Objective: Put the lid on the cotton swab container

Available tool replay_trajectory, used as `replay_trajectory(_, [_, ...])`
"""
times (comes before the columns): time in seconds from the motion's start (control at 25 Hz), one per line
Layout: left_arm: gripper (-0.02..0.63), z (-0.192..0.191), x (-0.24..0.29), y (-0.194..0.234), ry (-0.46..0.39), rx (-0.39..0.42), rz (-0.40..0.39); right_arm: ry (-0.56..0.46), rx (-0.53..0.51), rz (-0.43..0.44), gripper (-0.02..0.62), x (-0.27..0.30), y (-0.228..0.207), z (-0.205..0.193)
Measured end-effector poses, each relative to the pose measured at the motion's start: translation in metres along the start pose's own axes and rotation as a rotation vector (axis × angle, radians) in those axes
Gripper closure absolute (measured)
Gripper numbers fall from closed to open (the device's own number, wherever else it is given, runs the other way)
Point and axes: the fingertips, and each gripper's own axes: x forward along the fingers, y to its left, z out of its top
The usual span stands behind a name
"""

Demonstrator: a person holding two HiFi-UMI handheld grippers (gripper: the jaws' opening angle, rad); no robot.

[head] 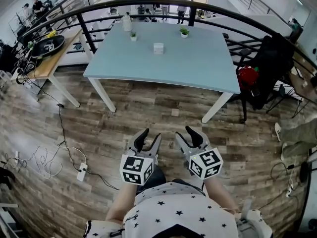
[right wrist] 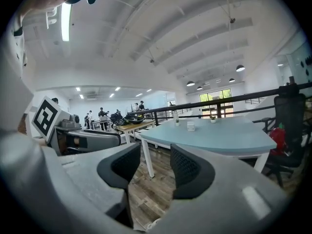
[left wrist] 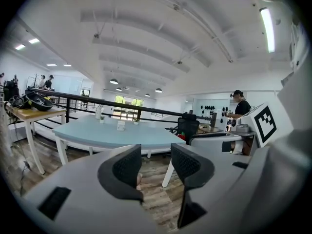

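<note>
A small white cotton swab container point(head: 158, 48) stands near the middle of the light-blue table point(head: 198, 68), far ahead of me. It shows as a tiny white box point(left wrist: 121, 126) in the left gripper view and again as a small box point(right wrist: 191, 126) in the right gripper view. I cannot make out a separate lid. My left gripper point(head: 149, 135) and right gripper point(head: 188, 133) hang side by side close to my body, over the wooden floor, well short of the table. Both stand open, left gripper point(left wrist: 156, 167) and right gripper point(right wrist: 155, 167) with nothing between the jaws.
Two small potted plants point(head: 184, 31) and a white bottle point(head: 127, 22) stand at the table's far edge. A black railing point(head: 148, 4) curves behind it. A wooden side table point(head: 49, 58) stands at the left, a black chair with a red bag point(head: 247, 76) at the right. Cables and a power strip point(head: 80, 171) lie on the floor.
</note>
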Motion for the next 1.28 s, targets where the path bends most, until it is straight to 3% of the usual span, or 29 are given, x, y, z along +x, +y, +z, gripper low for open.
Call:
replay_trajectory(0.36, [0.405, 0.038, 0.072, 0.062, 0.008, 0.0, -0.019, -0.002, 0.006, -0.024, 0.379, 0.086, -0.047, 0.037])
replay_trajectory(0.8, [0.405, 0.087, 0.159, 0.134, 0.028, 0.028, -0.065, -0.009, 0.012, -0.081, 0.376, 0.184, -0.099, 0.083])
replay_trajectory(1.28, [0.405, 0.11, 0.23, 0.195, 0.038, 0.03, -0.081, -0.012, 0.022, -0.12, 0.374, 0.263, -0.144, 0.103])
